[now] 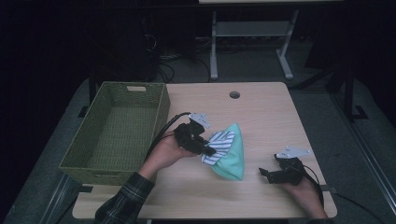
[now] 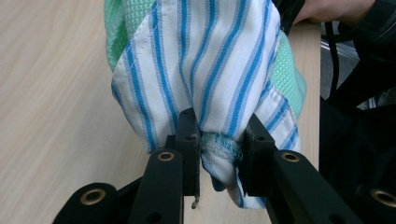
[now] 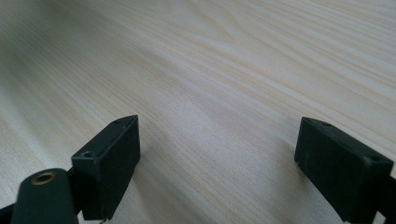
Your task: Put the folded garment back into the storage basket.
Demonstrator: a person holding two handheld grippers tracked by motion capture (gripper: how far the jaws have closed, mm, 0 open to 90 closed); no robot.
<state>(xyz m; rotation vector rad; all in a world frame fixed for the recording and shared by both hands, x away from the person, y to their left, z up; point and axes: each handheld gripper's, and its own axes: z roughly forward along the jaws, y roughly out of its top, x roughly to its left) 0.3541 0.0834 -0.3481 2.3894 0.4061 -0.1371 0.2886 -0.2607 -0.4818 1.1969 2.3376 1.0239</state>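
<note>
left gripper (image 2: 219, 140): clamped on cloth (image 2: 205, 65), basket (image 1: 116, 128) at its 9 o'clock
right gripper (image 3: 217, 163): jaws wide, nothing between, over table (image 3: 210, 60)

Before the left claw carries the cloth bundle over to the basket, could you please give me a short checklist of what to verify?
1. Left claw pinches the blue-and-white striped, mint-green waffle cloth bundle: ok; fabric is bunched between its jaws.
2. Bundle fully off the light wooden table: cannot tell; its lower end hangs close to the surface.
3. Green woven rectangular basket has room: ok; nothing lies inside.
4. Right claw out of the way: ok; open, holding nothing, low over the table at the near right.
5. Path towards the basket: ok; nothing lies between bundle and basket wall.
</note>
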